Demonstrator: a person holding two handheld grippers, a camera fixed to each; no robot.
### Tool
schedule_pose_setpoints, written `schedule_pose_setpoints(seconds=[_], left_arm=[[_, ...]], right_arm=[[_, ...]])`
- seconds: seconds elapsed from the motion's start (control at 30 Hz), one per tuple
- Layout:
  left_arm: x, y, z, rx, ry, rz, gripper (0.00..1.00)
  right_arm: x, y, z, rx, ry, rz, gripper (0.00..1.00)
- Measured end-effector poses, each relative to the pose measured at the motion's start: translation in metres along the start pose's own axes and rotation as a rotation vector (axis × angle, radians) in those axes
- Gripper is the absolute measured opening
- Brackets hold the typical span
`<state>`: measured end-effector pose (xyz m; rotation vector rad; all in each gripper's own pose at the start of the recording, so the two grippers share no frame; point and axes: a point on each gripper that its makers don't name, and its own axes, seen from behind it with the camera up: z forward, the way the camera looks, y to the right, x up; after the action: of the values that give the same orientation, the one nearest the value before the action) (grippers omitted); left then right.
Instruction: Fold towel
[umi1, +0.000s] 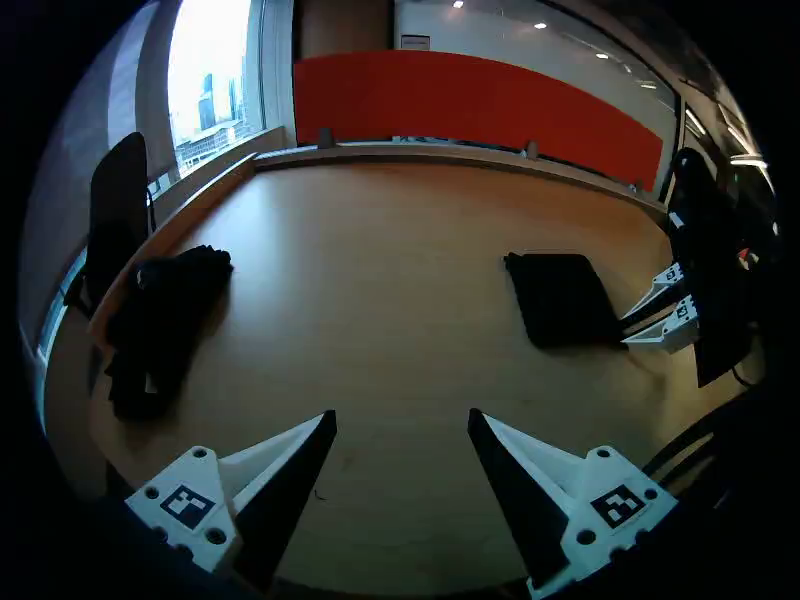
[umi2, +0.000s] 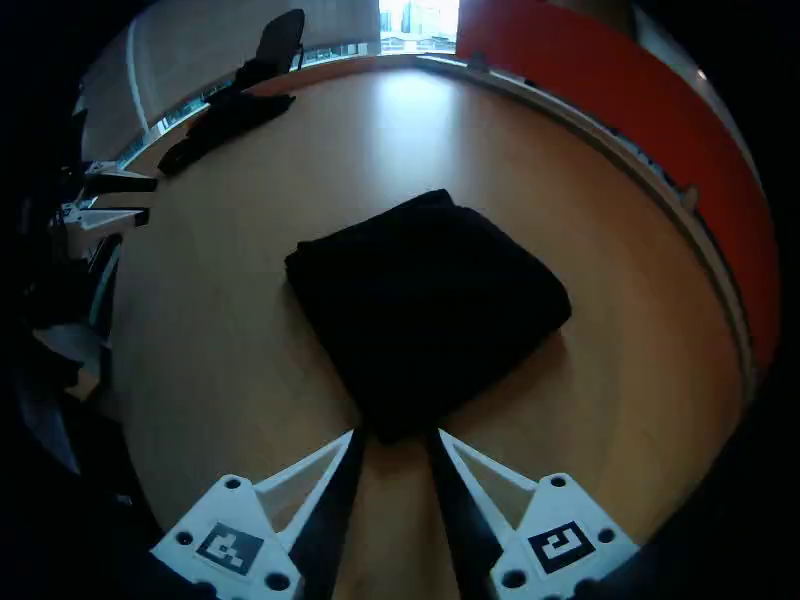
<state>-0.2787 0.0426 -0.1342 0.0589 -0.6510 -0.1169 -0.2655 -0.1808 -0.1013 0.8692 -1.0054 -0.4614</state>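
As the towel (umi2: 425, 300) lies folded mid-frame | your right gripper (umi2: 395, 433) jaws narrow round its lower corner, grip unclear, likely squaring it | left gripper (umi1: 400, 415) wide, spare.

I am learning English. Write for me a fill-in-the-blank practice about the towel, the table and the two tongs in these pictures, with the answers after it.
The folded towel is ___ in colour.
It lies on a ___ table.
The left tongs are wide ___ over bare wood.
The right tongs point at a ___ of the towel.
Answers: black, wooden, open, corner.
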Motion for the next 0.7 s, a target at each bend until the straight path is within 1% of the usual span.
schedule_pose_setpoints(seconds=[0.1, 0.23, 0.5, 0.7], left_arm=[[0.0005, 0.0003, -0.0001, -0.001, 0.001, 0.001, 0.98], [0.0014, 0.0007, 0.0004, -0.003, 0.002, 0.004, 0.98], [0.0036, 0.0024, 0.0018, -0.006, 0.005, 0.010, 0.98], [0.0041, 0.0023, 0.0020, -0.007, 0.006, 0.010, 0.98]], right_arm=[[0.0014, 0.0010, -0.0004, 0.002, 0.005, 0.028, 0.27], [0.0012, 0.0004, -0.0021, 0.009, 0.007, 0.035, 0.19], [-0.0014, 0.0009, -0.0031, -0.004, -0.002, 0.015, 0.19], [-0.0015, 0.0011, -0.0016, -0.004, -0.007, 0.013, 0.19]])
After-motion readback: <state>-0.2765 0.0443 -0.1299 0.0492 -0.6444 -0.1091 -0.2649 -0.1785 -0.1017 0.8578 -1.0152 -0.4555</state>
